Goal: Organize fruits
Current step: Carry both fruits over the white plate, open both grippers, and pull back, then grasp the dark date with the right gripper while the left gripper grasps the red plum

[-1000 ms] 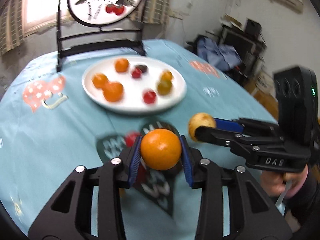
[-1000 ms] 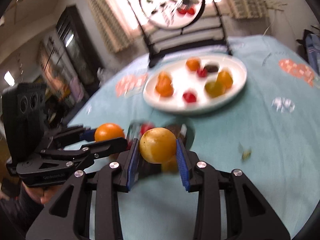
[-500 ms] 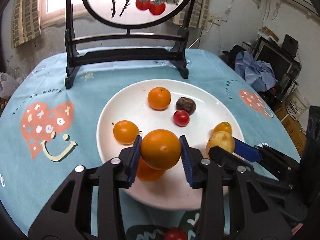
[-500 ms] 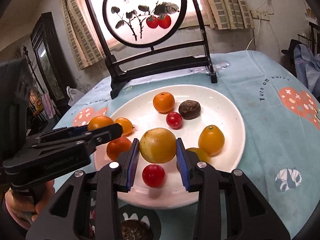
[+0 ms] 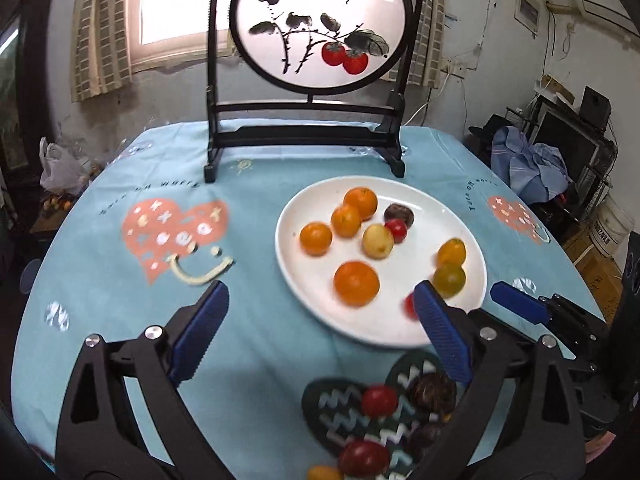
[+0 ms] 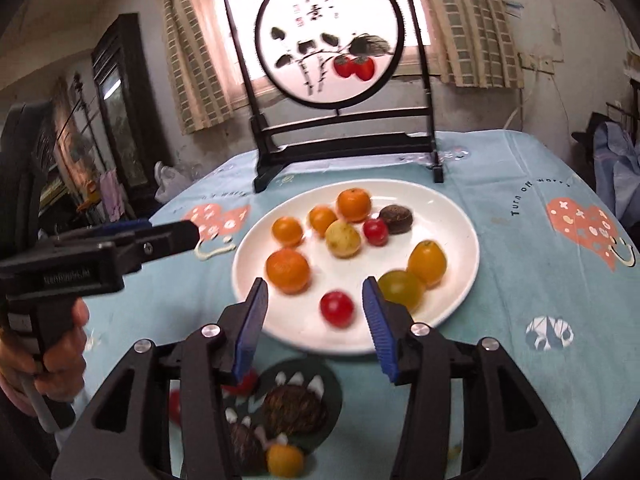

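Note:
A white plate (image 5: 404,332) holds several fruits: oranges, a pale yellow fruit (image 5: 377,241), cherry tomatoes, a dark brown fruit (image 5: 398,214). An orange (image 5: 346,220) lies among them. The plate also shows in the right wrist view (image 6: 460,224), with the yellow fruit (image 6: 342,238) and an orange (image 6: 322,220). My left gripper (image 5: 322,340) is open and empty, near the plate's front left. My right gripper (image 6: 312,320) is open and empty over the plate's front edge. A dark heart mat (image 5: 352,420) below carries tomatoes and dark fruits.
A black-framed round painted screen (image 5: 320,24) stands behind the plate on the blue tablecloth (image 5: 120,288). The other gripper shows at the right in the left wrist view (image 5: 520,304) and at the left in the right wrist view (image 6: 160,236).
Both grippers opened and let go of their fruit onto the plate: the left its orange, the right its yellow fruit. Both then drew back towards the near edge.

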Demonstrator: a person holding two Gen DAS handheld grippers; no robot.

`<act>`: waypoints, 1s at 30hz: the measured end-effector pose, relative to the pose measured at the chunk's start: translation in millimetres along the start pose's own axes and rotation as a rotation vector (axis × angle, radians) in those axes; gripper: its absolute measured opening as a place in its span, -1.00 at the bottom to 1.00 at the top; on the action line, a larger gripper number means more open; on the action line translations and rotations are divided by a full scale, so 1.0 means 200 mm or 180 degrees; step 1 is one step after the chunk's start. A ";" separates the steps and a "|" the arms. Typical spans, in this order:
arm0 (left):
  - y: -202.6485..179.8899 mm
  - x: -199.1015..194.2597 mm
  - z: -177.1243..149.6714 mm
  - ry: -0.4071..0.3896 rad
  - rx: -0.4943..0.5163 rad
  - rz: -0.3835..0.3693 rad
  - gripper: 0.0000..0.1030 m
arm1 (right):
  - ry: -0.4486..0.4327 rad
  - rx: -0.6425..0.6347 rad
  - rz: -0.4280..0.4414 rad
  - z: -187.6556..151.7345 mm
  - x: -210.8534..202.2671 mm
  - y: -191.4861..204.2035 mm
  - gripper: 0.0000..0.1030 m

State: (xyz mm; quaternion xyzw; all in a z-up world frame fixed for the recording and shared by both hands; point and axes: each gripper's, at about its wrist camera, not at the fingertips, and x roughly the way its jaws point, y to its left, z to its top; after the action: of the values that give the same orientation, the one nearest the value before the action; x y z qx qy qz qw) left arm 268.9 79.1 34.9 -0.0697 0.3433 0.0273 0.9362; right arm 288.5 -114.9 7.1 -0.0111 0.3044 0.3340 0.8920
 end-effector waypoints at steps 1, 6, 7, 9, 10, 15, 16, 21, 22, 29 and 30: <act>0.02 -0.03 -0.05 -0.0007 -0.0031 0.0000 0.91 | 0.0030 -0.0120 0.0042 -0.03 -0.01 0.04 -0.03; 0.13 -0.10 -0.26 -0.0002 -0.0072 0.0188 0.93 | 0.0335 -0.0684 0.0263 -0.19 -0.04 0.19 -0.03; 0.15 -0.10 -0.29 0.0032 -0.0086 0.0242 0.93 | 0.0368 -0.0758 0.0260 -0.21 -0.04 0.21 -0.03; 0.19 -0.10 -0.33 0.0119 -0.0154 0.0284 0.92 | 0.0416 -0.0932 0.0222 -0.25 -0.04 0.26 -0.03; 0.21 -0.11 -0.34 0.0130 -0.0212 0.0265 0.92 | 0.0438 -0.1005 0.0211 -0.27 -0.04 0.28 -0.03; 0.23 -0.13 -0.36 0.0102 -0.0302 0.0268 0.92 | 0.0510 -0.1299 0.0119 -0.32 -0.03 0.34 -0.03; 0.22 -0.14 -0.36 0.0082 -0.0263 0.0320 0.92 | 0.0521 -0.1332 0.0103 -0.33 -0.03 0.34 -0.03; 0.20 -0.13 -0.37 0.0094 -0.0177 0.0348 0.92 | 0.0559 -0.1451 0.0057 -0.35 -0.01 0.36 -0.03; 0.20 -0.13 -0.37 0.0102 -0.0174 0.0351 0.92 | 0.0565 -0.1482 0.0024 -0.35 -0.01 0.37 -0.03; 0.20 -0.13 -0.37 0.0126 -0.0189 0.0364 0.92 | 0.0637 -0.1561 -0.0109 -0.37 0.02 0.38 -0.03; 0.20 -0.13 -0.37 0.0126 -0.0187 0.0369 0.92 | 0.0678 -0.1575 -0.0133 -0.38 0.04 0.38 -0.03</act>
State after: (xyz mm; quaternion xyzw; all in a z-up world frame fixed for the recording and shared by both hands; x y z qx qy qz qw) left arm 198.1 108.0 -8.8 -0.0777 0.3643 0.0902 0.9236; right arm 206.0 -67.7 -44.1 -0.2701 0.3054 0.3768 0.8318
